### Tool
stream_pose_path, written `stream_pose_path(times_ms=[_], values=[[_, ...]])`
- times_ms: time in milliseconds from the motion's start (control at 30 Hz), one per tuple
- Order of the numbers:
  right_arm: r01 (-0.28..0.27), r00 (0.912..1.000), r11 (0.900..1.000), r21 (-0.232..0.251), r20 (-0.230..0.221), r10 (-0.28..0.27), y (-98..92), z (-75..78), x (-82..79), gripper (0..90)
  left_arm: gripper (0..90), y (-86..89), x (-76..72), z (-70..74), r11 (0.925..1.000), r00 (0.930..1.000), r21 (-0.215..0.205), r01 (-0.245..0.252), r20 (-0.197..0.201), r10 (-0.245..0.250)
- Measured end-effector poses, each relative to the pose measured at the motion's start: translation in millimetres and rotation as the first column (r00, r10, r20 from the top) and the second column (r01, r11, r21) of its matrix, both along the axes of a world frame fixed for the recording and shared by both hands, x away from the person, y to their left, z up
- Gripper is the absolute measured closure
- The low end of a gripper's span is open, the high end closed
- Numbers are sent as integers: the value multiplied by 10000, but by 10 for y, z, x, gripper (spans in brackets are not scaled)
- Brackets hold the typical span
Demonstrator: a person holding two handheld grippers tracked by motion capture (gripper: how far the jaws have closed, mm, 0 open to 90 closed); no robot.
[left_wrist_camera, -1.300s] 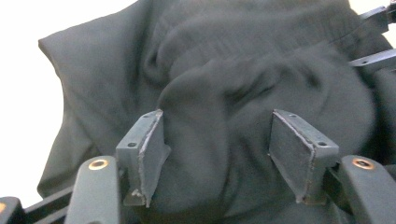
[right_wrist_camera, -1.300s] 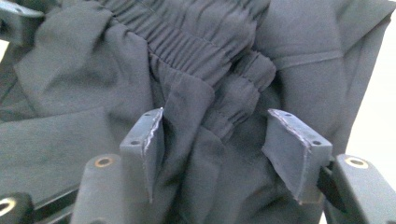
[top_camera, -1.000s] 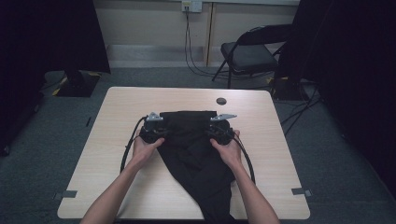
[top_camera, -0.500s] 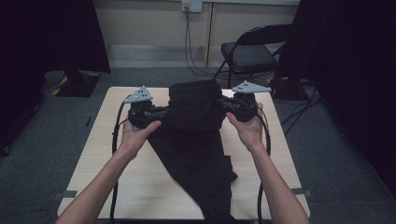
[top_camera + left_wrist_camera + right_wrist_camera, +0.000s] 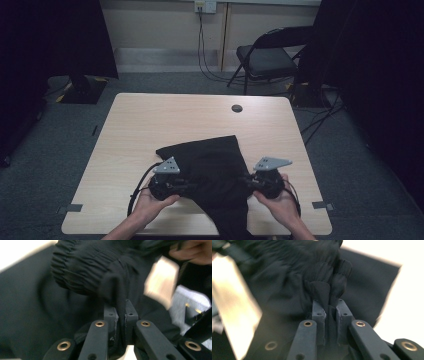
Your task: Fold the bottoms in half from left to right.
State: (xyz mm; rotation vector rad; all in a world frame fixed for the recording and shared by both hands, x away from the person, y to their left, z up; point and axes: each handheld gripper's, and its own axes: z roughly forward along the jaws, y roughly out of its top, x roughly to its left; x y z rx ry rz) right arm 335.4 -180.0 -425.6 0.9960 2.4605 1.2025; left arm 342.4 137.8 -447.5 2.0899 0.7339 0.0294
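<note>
The black trousers (image 5: pixel 212 177) lie part-folded on the worktop (image 5: pixel 150 125), waistband end doubled back toward the person, legs trailing off the near edge. Left gripper (image 5: pixel 172 186) and right gripper (image 5: pixel 257 182) have jaws clamped on the gathered waistband. Further folds likely remain.

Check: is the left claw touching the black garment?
Touching. In the left gripper view the left claw has its jaws pinched shut on a fold of the black garment, with cloth bunched between them. The high view agrees.
</note>
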Motion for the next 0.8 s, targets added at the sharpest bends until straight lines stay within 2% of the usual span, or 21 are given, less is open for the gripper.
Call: stream_pose_path(times_ms=[33,100,133,167,200,233,267,333,367,400,500,533,567,600,633,667,733,800], values=[[-109,9997,9998,-139,-202,106,25,-86,-13,808,849,-19,72,-118,9991,9999,430,4,-118,1],[-229,9982,9980,-586,-573,196,115,-329,-5,808,844,-41,209,-263,9956,9989,907,-243,-377,278],[-145,9970,9973,-724,-767,89,166,-470,75,809,843,-33,332,-298,9939,9986,981,-510,-112,523],[-145,9970,9973,-724,-767,89,166,-470,75,809,843,-33,332,-298,9939,9986,981,-510,-112,523],[-127,9980,9947,-1017,-629,63,206,-525,189,811,842,-22,433,-300,9911,9973,1109,-733,117,724],[-127,9980,9947,-1017,-629,63,206,-525,189,811,842,-15,499,-308,9894,9961,1154,-883,124,875],[-14,9980,9945,-1051,-628,-53,221,-546,246,813,841,1,631,-351,9845,9918,1202,-1276,233,1257],[366,9981,9940,-1033,-463,-416,289,-580,446,815,830,7,774,-414,9790,9878,1318,-1558,278,1535],[520,9978,9921,-1145,-357,-564,325,-580,515,815,824,29,893,-456,9764,9820,1067,-1878,428,1842],[794,9965,9883,-1300,-167,-822,381,-581,635,816,823,45,981,-476,9708,9741,828,-2252,381,2228],[1268,9919,9815,-1435,118,-1264,467,-593,933,817,809,62,1210,-490,9562,9582,658,-2853,411,2830],[1414,9899,9792,-1455,204,-1400,482,-599,1027,817,792,62,1254,-492,9489,9510,668,-3084,451,3059],[1540,9881,9774,-1451,245,-1521,490,-601,1116,816,776,59,1293,-489,9496,9522,713,-3053,362,3034],[1710,9853,9735,-1522,322,-1680,499,-601,1190,816,760,49,1331,-472,9469,9500,782,-3120,355,3101],[1811,9833,9684,-1712,497,-1751,517,-597,1266,812,702,48,1340,-464,9411,9443,775,-3291,363,3272],[1845,9827,9675,-1730,471,-1790,524,-592,1300,808,679,59,1343,-450,9417,9450,791,-3269,366,3249],[1882,9821,9711,-1466,185,-1875,503,-574,1345,757,651,91,1322,-436,9461,9478,565,-3189,216,3182],[1856,9824,9760,-1141,9,-1867,453,-531,1301,620,599,140,1264,-413,9504,9520,552,-3061,163,3057]])
